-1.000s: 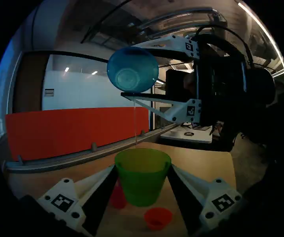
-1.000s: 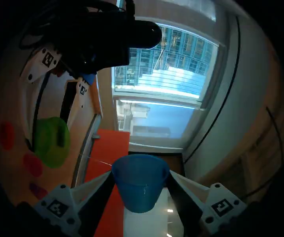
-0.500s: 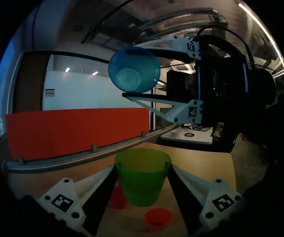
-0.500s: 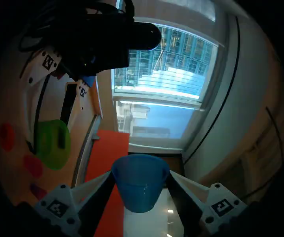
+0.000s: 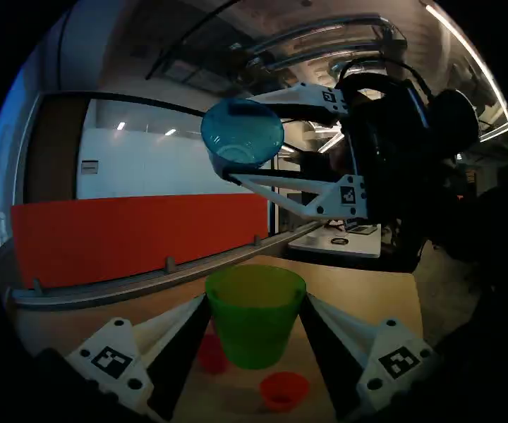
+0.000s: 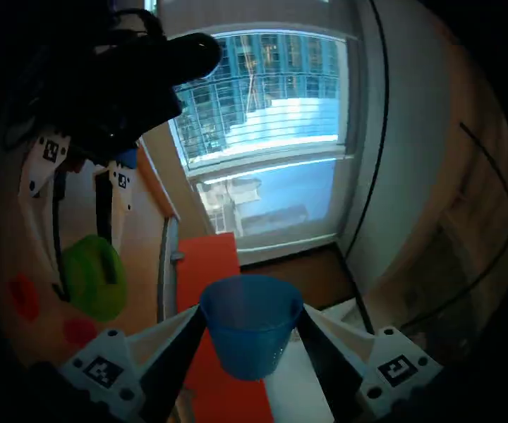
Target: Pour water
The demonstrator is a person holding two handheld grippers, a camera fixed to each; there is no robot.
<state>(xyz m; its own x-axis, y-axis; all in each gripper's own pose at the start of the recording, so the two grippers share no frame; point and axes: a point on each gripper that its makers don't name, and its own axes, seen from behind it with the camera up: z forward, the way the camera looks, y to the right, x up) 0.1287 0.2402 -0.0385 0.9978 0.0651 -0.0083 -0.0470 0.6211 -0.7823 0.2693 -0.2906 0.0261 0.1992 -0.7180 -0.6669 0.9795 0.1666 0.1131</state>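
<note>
Steadiness matters: the right gripper (image 6: 251, 321) clamps the tipped blue plastic cup (image 6: 251, 342) above the green plastic cup (image 5: 255, 328) pinched upright in the left gripper (image 5: 254, 314), so keep its lip centred over that rim.

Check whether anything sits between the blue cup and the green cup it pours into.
Nothing visible does. The blue cup hangs tilted above the green cup, with open air between them.

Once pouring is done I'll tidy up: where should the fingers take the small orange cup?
Probably pinch the orange cup across its wall below the rim, coming level from the near side: it stands upright, mouth up, widest at the rim, apart from the red cup.
</note>
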